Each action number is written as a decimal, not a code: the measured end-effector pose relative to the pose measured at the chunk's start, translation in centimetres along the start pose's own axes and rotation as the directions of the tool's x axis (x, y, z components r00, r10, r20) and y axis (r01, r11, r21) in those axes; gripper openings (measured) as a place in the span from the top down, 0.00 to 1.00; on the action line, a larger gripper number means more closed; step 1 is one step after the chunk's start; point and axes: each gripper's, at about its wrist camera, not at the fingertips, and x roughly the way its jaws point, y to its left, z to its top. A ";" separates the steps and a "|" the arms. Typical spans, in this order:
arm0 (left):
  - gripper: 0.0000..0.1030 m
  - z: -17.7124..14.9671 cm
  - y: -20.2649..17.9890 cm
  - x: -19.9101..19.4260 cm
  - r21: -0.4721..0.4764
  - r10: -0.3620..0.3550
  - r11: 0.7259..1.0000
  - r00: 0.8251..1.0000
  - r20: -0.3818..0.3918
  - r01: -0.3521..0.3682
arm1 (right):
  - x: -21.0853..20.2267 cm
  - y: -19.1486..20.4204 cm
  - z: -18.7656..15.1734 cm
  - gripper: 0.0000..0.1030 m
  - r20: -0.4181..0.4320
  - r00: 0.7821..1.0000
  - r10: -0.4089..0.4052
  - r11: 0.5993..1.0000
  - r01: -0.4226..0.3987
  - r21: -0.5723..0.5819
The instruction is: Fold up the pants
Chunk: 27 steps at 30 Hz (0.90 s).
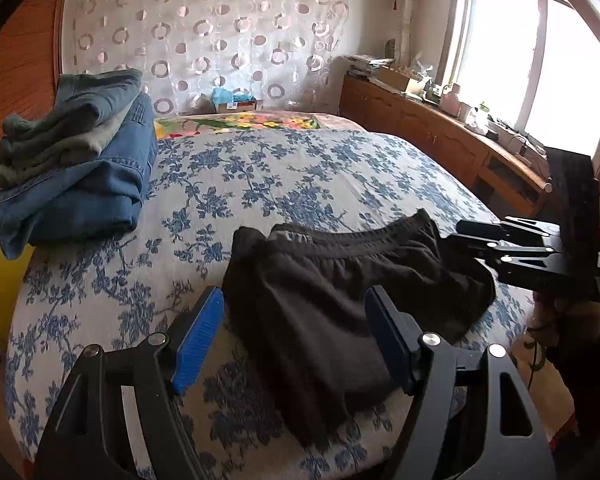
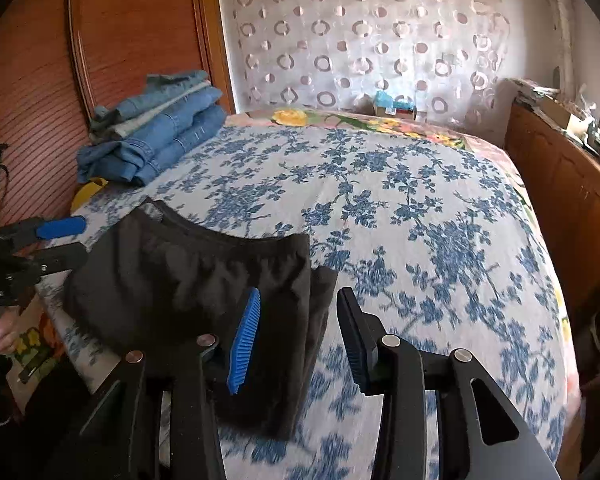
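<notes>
Bed [image 1: 300,168] with blue-flowered cover fills both views; wooden cabinet [image 1: 427,128] along its right side under the window, curtain at the far end.

Stack of folded jeans [image 1: 72,184] sits at the far left of the bed, well apart from the work.

Black pants [image 1: 339,288] lie at the near edge of the bed, already folded into a compact bundle, elastic waistband on the far side, a loose edge trailing toward the near side. Nothing holds them.

Left gripper [image 1: 296,340]: fingers spread wide, straddling the near left part of the bundle, pads clear of the cloth. Right gripper [image 2: 296,336]: fingers partly spread over the bundle's right edge, left pad above the fabric, right pad over bare cover; no pinch visible.

Judgement: this reads as the release after a fold, late in the task.

To finish it well:
- Lift both grippers straight off so no pad drags a layer and opens the fold.
- Check that the right edge, which shows a second layer sticking out, lines up; nudge it flush if not.
- Tuck the near trailing edge under or press it flat.
- If moving it to the jeans stack, pinch through all layers at both sides, keep it level.
</notes>
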 end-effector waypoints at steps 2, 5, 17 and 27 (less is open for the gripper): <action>0.28 0.2 0.0 0.5 0.000 -0.006 1.000 1.000 -0.006 0.006 | 1.1 -0.1 0.5 0.59 -0.016 1.000 -0.001 1.000 0.001 0.001; 0.35 0.3 0.0 1.0 0.004 -0.009 1.000 1.000 -0.017 0.009 | 2.7 0.0 1.0 0.59 -0.046 0.999 0.002 1.000 -0.002 -0.007; 0.66 1.5 0.3 3.6 0.013 -0.001 1.000 0.998 -0.057 0.002 | 4.8 0.3 1.0 0.52 -0.088 0.996 0.003 0.999 -0.006 -0.032; 0.92 2.4 0.3 3.7 0.035 0.005 0.999 0.999 -0.050 -0.003 | 4.7 0.4 0.4 0.51 -0.067 0.998 0.005 1.000 -0.007 -0.029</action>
